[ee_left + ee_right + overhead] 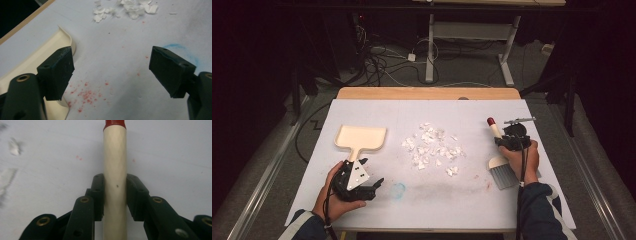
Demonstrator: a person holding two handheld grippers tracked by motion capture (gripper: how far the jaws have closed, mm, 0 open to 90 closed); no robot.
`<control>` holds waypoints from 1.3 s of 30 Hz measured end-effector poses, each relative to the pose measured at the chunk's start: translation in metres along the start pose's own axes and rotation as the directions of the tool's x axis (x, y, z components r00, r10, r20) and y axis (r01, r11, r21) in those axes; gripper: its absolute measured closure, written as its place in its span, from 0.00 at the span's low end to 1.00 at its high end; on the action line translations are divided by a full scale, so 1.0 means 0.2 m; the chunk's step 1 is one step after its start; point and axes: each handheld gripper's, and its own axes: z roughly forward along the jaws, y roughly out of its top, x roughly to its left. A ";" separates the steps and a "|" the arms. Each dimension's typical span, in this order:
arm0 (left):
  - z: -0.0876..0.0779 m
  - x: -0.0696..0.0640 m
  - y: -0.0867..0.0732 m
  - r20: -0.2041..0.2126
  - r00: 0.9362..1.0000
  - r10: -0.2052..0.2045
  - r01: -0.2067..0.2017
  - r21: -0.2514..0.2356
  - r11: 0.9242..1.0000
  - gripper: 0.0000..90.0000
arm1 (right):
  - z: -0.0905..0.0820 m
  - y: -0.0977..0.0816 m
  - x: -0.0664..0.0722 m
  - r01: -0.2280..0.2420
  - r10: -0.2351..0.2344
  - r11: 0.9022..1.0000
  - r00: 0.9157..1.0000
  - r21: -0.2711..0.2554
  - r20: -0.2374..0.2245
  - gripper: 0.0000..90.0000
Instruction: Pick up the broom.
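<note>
Scraps (432,146) lie between dustpan (361,138) and brush (501,159); right tool (512,141) clamps the brush handle; left tool (362,181), jaws wide, sits by the dustpan's handle.

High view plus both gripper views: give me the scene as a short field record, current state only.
surface: white sheet over a wooden table
debris: torn paper scraps piled mid-sheet
dustpan: cream dustpan left of the scraps, handle toward the person
brush: brush at the right, bristles toward the person, red-tipped handle away
left gripper: left gripper open, jaws by the dustpan, nothing between them
right gripper: right gripper shut on the brush handle
</note>
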 end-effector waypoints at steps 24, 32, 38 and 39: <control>0.08 -0.30 0.56 0.321 0.945 -0.062 0.139 -0.222 0.965 0.27 | -0.53 0.06 0.29 0.073 -0.121 0.913 0.988 -0.401 -0.096 0.79; 0.24 -0.44 0.77 0.432 0.898 -0.087 0.209 -0.243 0.947 0.28 | -0.65 0.03 0.51 0.119 -0.202 0.862 0.972 -0.493 -0.118 0.79; 0.32 -0.48 0.83 0.439 0.893 -0.094 0.215 -0.235 0.948 0.34 | -0.68 0.00 0.64 0.146 -0.242 0.838 0.963 -0.526 -0.119 0.79; 0.33 -0.49 0.83 0.437 0.894 -0.094 0.213 -0.232 0.949 0.36 | -0.68 0.00 0.65 0.156 -0.255 0.833 0.960 -0.531 -0.117 0.79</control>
